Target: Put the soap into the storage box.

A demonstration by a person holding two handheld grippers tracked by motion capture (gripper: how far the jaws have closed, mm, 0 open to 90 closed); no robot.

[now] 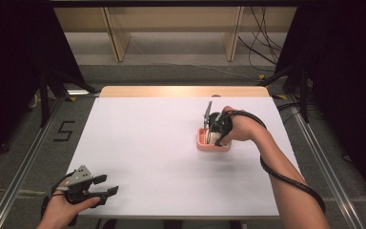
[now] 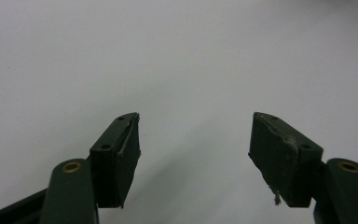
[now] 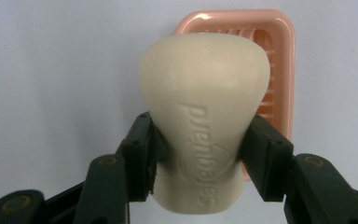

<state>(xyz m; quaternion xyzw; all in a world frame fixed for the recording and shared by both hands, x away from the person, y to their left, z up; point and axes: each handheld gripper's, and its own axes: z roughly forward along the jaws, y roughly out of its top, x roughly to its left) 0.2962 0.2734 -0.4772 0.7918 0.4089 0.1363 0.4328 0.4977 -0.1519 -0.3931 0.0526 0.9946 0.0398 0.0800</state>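
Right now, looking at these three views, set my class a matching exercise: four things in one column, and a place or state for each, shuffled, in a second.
Things:
1. soap
2. dish
3. left claw
4. right claw

Places or states:
A. open, holding nothing, near the table's front left corner
B. pink, lying on the table under the soap
C. cream, pinched at its waist
D. shut on the soap, over the dish

Pairs: 1-C, 2-B, 3-A, 4-D
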